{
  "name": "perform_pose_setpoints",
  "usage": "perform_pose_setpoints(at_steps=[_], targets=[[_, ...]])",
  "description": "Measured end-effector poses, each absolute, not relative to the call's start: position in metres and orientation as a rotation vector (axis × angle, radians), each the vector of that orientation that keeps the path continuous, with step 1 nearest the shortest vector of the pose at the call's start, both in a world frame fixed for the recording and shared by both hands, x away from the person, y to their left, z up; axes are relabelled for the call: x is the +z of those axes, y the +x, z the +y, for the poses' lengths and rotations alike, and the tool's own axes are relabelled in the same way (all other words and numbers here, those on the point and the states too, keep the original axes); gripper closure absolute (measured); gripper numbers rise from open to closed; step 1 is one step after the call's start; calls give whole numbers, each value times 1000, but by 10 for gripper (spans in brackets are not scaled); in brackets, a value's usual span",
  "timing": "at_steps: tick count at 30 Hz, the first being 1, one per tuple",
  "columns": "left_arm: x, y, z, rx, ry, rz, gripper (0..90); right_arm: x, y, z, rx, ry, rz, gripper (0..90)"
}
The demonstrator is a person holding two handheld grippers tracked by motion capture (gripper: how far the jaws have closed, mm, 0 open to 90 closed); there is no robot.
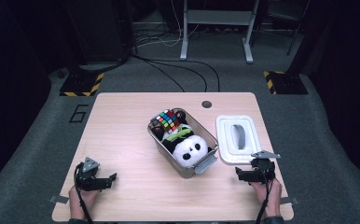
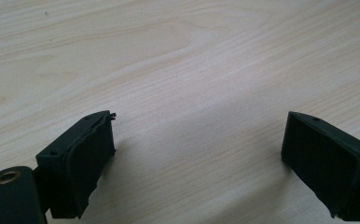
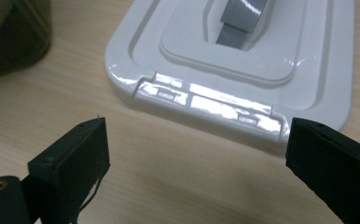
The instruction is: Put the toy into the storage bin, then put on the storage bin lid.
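**Both hand-held grippers empty, near edge of table**

Left hand-held gripper rests over bare table, jaws apart. Right hand-held gripper, jaws spread with nothing between, sits just before the white lid, beside the metal bin holding panda plush and puzzle cube.

A lab or recording studio: dark surroundings, grey carpet, loose cables at twelve o'clock, hazard-striped stand bases, one lit wooden desk.
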State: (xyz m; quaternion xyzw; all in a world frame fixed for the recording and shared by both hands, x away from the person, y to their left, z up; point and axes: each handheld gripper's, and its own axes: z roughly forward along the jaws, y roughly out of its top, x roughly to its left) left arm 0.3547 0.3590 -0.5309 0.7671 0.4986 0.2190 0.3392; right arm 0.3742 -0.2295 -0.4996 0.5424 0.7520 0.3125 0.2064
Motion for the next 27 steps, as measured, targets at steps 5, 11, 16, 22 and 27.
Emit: perform_pose_setpoints(at_steps=[5, 11, 16, 22, 27], targets=[[-531, 355, 359, 570, 1991, 1301, 98, -491, 386, -226, 860, 1508, 2095, 63], [-531, 355, 359, 569, 1989, 1305, 103, -483, 407, -221, 830, 1508, 2095, 62], [-530, 356, 359, 560, 2004, 1305, 102, -477, 424, -219, 831, 1529, 2079, 55], [-531, 357, 358, 570, 2000, 1295, 102, -472, 442, -217, 825, 1523, 2073, 39], [-530, 357, 358, 566, 2003, 1295, 102, -472, 460, -218, 824, 1557, 2051, 16]])
